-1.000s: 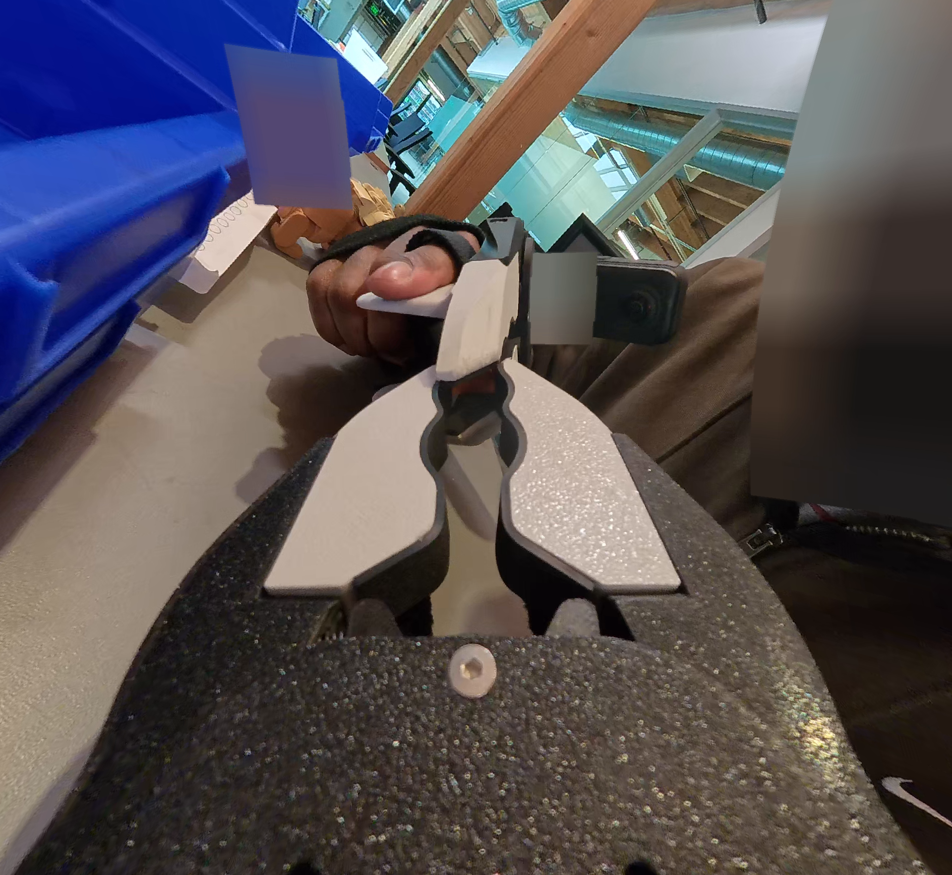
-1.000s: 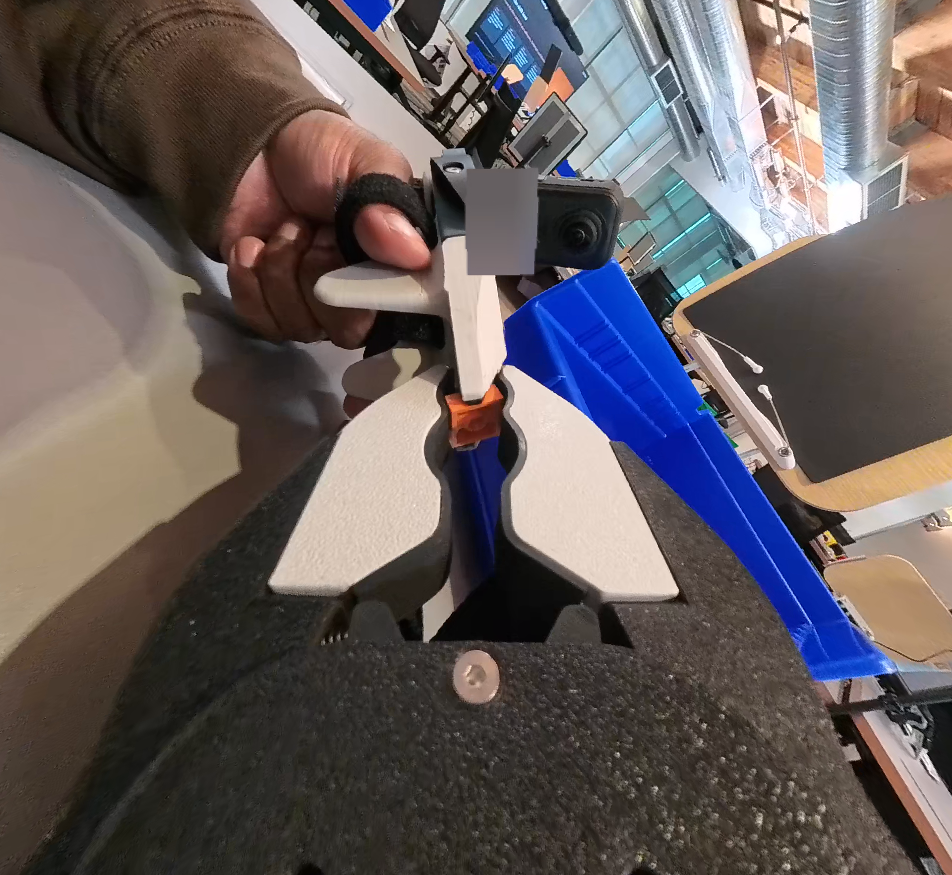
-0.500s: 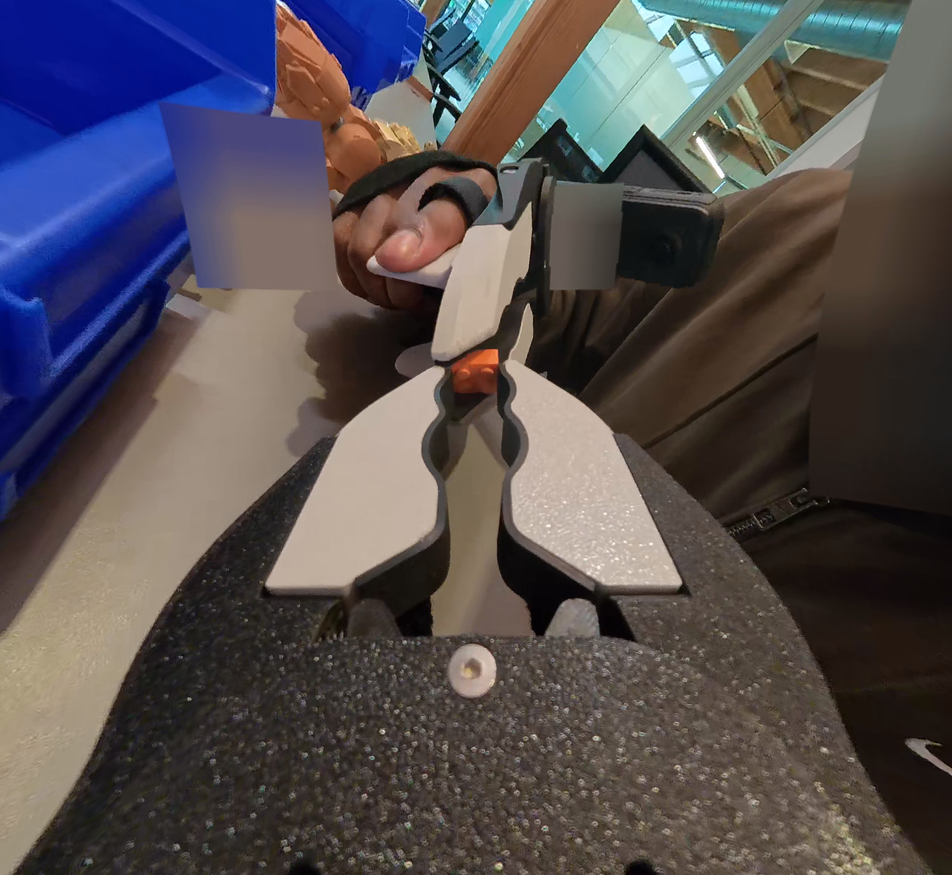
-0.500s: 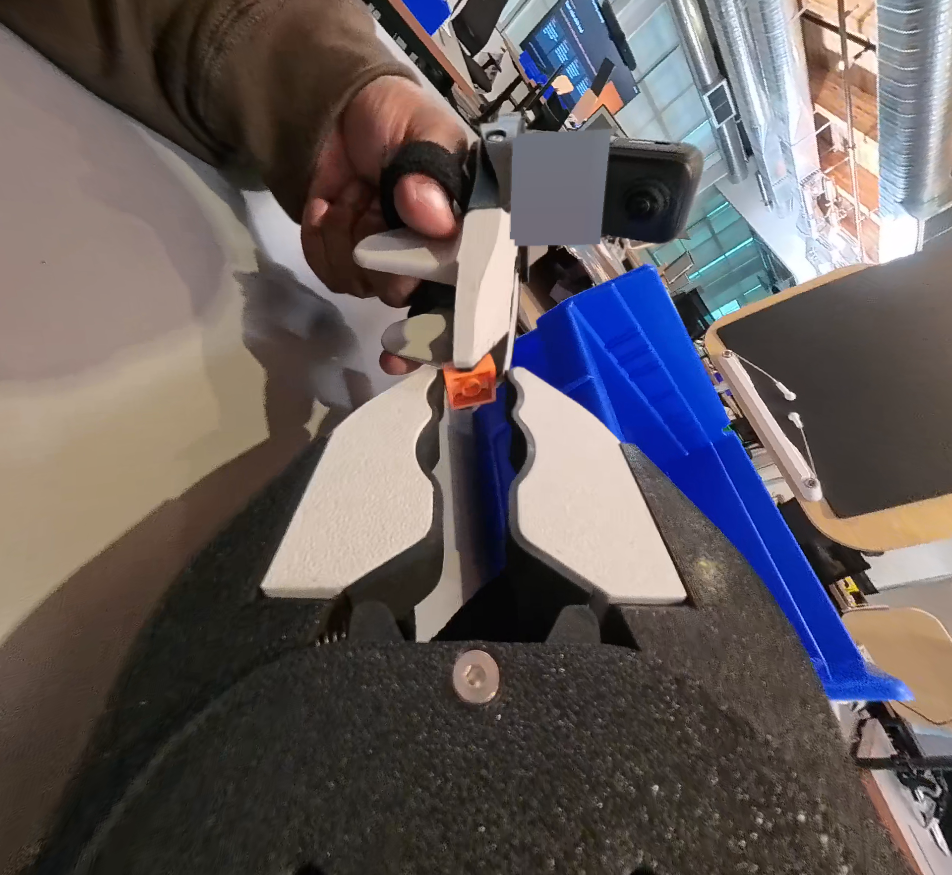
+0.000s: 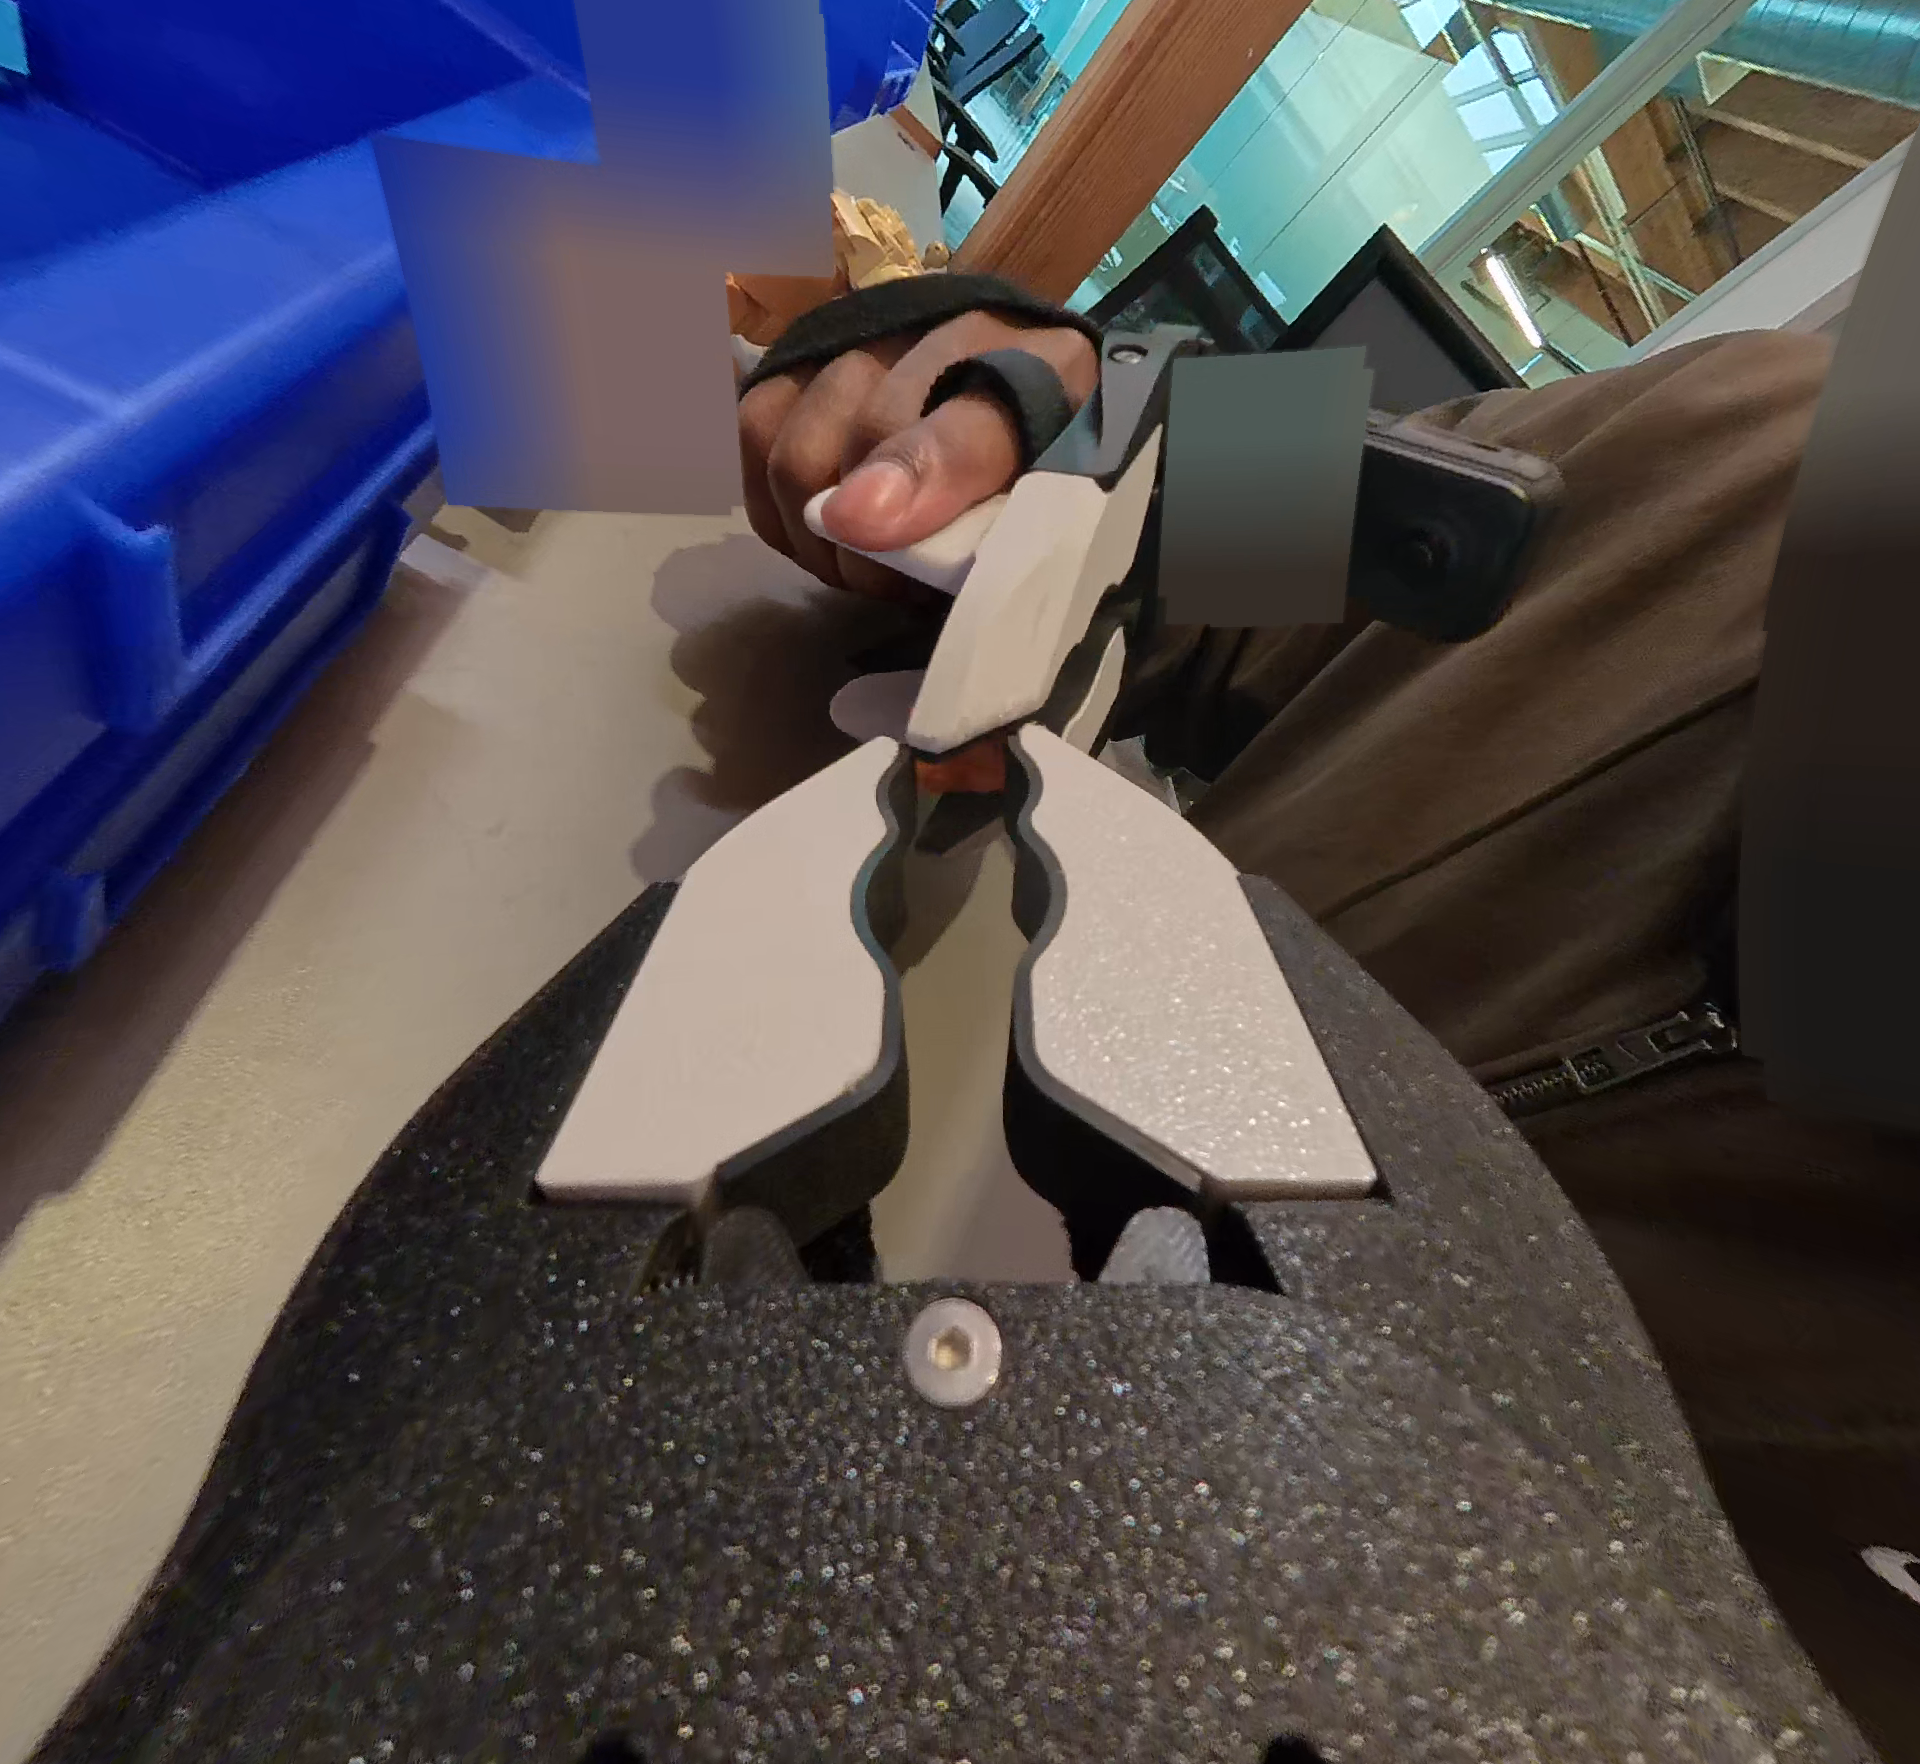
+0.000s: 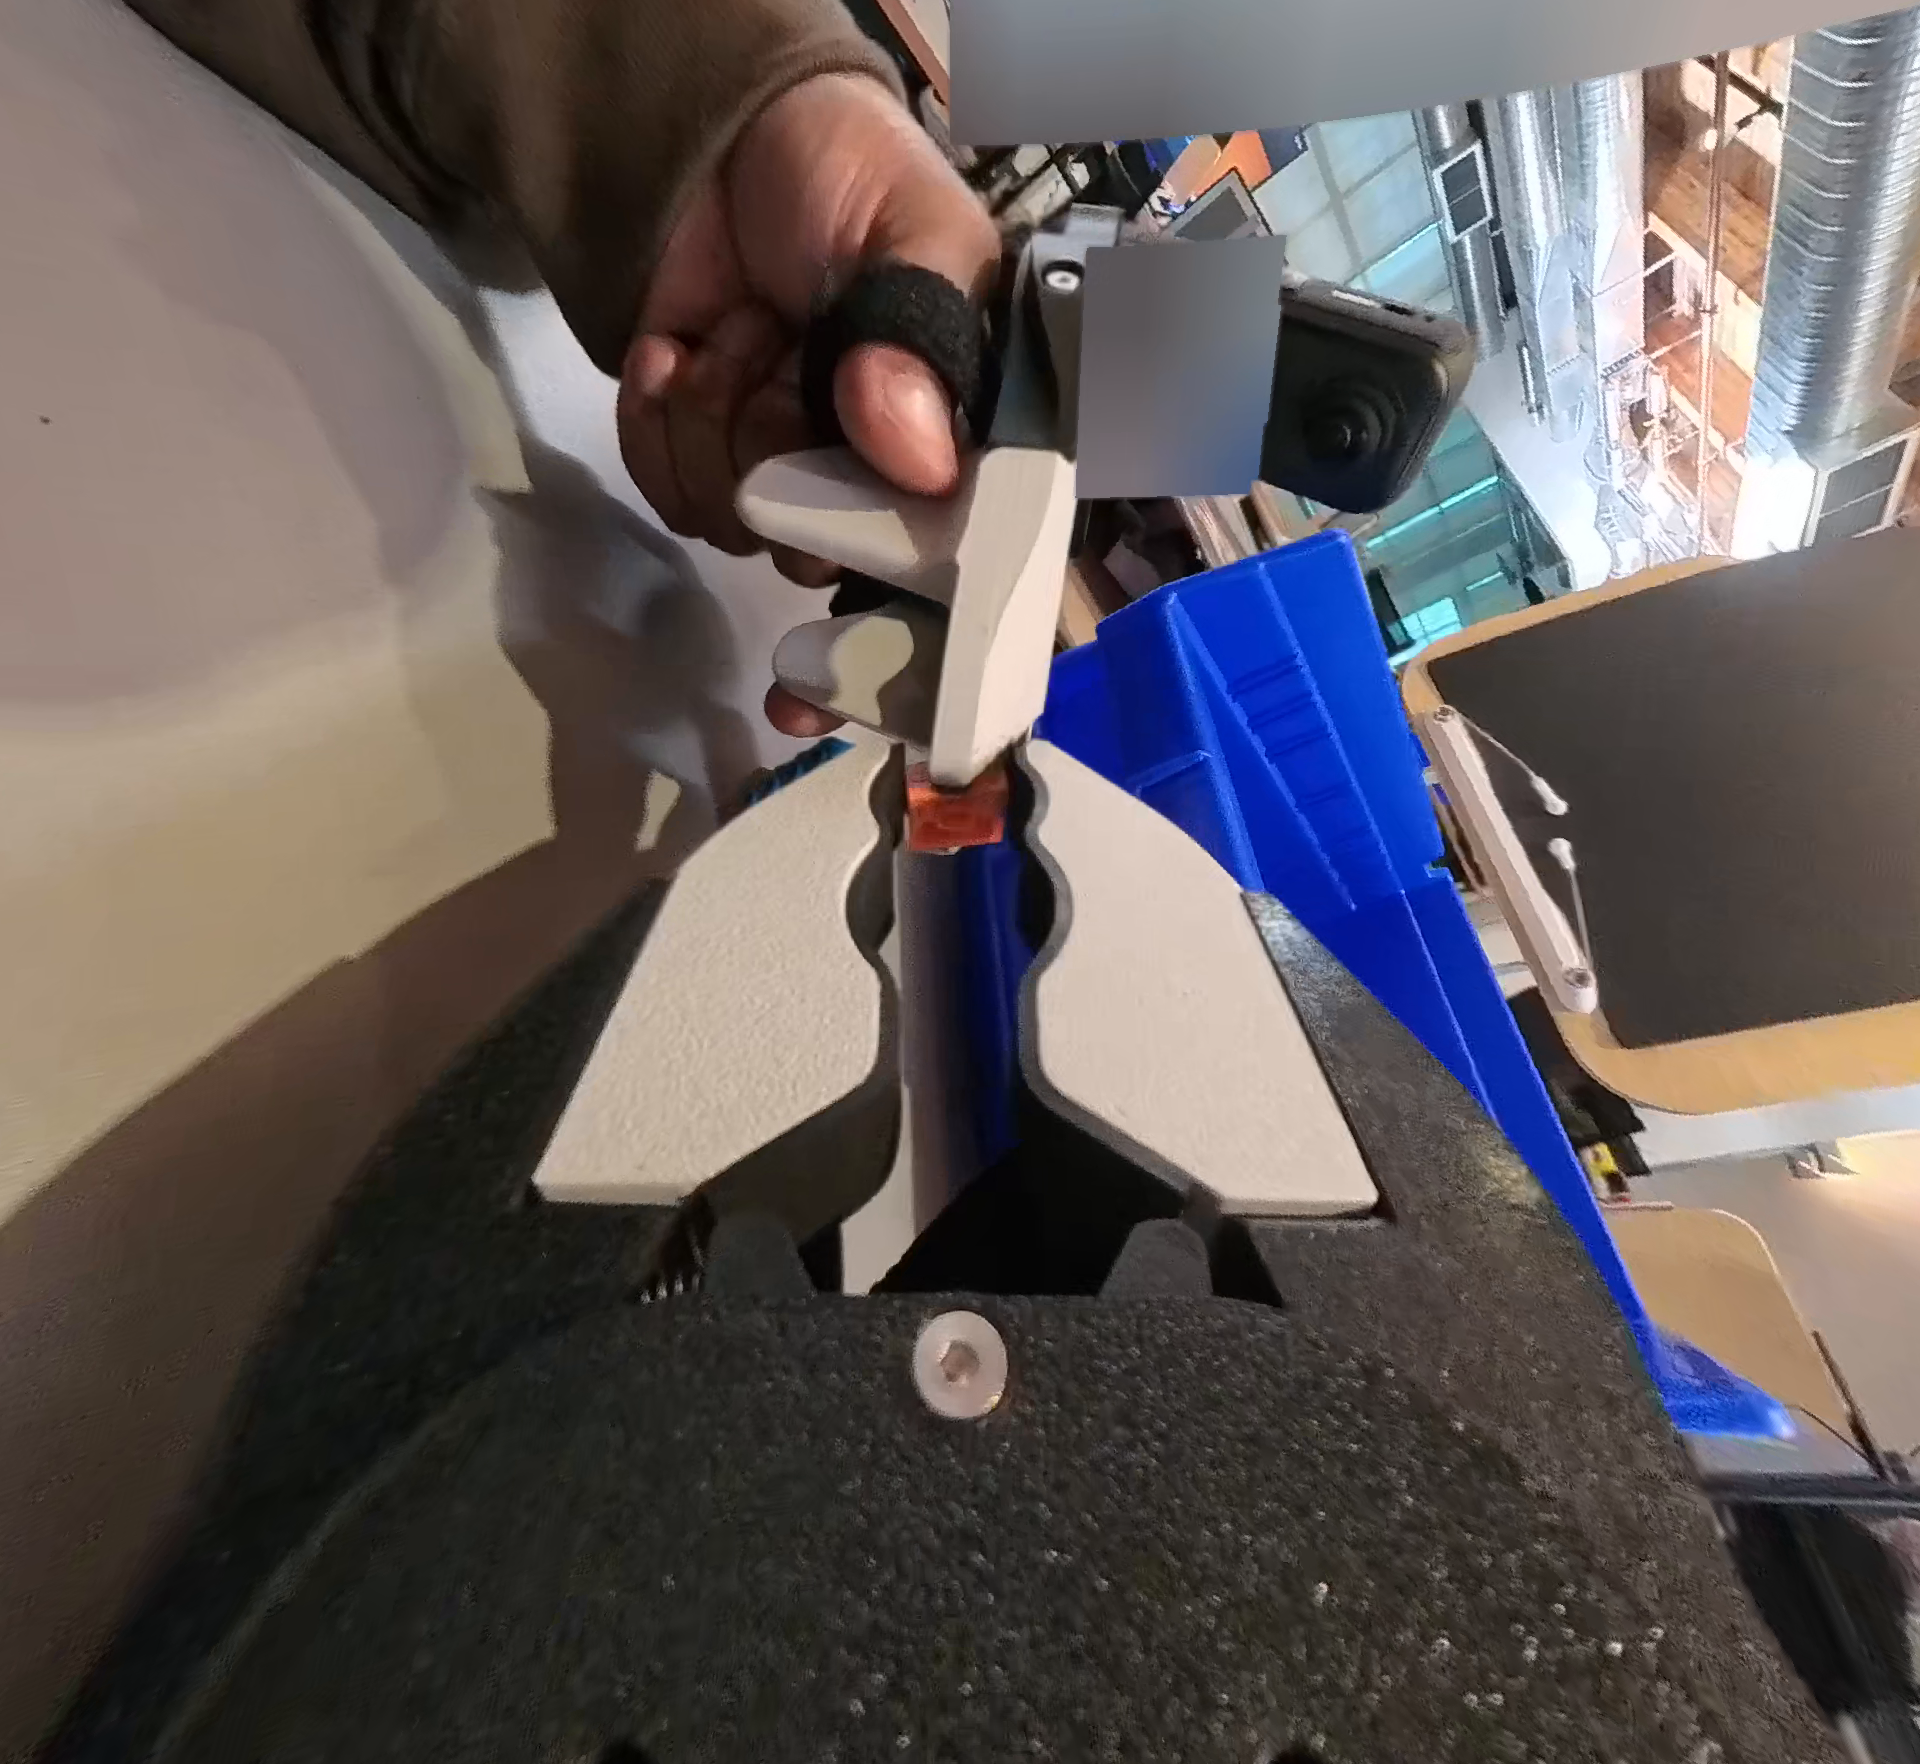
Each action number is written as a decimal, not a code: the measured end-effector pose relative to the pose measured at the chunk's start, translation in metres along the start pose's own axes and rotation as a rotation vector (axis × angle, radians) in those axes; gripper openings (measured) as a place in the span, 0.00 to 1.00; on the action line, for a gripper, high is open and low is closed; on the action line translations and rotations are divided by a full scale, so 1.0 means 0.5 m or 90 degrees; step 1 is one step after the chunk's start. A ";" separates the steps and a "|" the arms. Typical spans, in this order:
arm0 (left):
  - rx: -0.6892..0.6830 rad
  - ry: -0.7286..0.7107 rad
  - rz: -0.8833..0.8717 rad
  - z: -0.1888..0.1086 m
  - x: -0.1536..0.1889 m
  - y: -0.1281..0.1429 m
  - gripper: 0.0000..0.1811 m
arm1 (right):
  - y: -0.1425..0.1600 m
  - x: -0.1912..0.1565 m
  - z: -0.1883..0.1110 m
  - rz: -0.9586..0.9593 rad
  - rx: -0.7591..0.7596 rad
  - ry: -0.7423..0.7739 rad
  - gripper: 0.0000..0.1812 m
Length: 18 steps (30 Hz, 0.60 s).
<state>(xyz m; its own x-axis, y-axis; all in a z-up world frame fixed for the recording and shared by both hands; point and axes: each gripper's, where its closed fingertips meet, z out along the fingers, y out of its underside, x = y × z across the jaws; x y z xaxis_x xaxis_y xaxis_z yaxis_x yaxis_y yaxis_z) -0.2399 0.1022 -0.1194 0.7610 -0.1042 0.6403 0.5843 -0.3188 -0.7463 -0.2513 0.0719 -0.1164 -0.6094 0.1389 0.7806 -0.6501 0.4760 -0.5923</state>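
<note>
Crowding the left edge of the left wrist view, two stacked blue bins (image 5: 156, 467) leave a strip of bare table (image 5: 312, 1039) beside them; a brown sleeve (image 5: 1507, 779) fills the right. Both grippers meet tip to tip in the middle on one orange brick (image 5: 961, 772). The left gripper (image 5: 956, 758) has its fingers closed on the brick's sides, as does the right gripper (image 6: 954, 784), each seen from its own camera. One hand (image 6: 790, 384) with a black thumb strap grips each tool, two in all.
</note>
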 end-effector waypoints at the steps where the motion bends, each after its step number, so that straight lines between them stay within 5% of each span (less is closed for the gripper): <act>1: 0.001 -0.003 -0.002 -0.001 -0.002 0.000 0.09 | 0.002 0.000 0.002 -0.005 -0.007 0.004 0.10; 18: 0.046 0.070 -0.042 -0.004 0.013 -0.013 0.09 | -0.008 0.011 -0.007 0.103 0.034 -0.024 0.10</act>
<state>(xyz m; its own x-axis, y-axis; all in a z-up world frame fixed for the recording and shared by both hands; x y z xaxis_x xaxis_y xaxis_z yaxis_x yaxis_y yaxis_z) -0.2394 0.1017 -0.1098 0.6866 -0.1895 0.7019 0.6544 -0.2596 -0.7102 -0.2505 0.0736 -0.1089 -0.7241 0.1763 0.6668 -0.5647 0.4037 -0.7199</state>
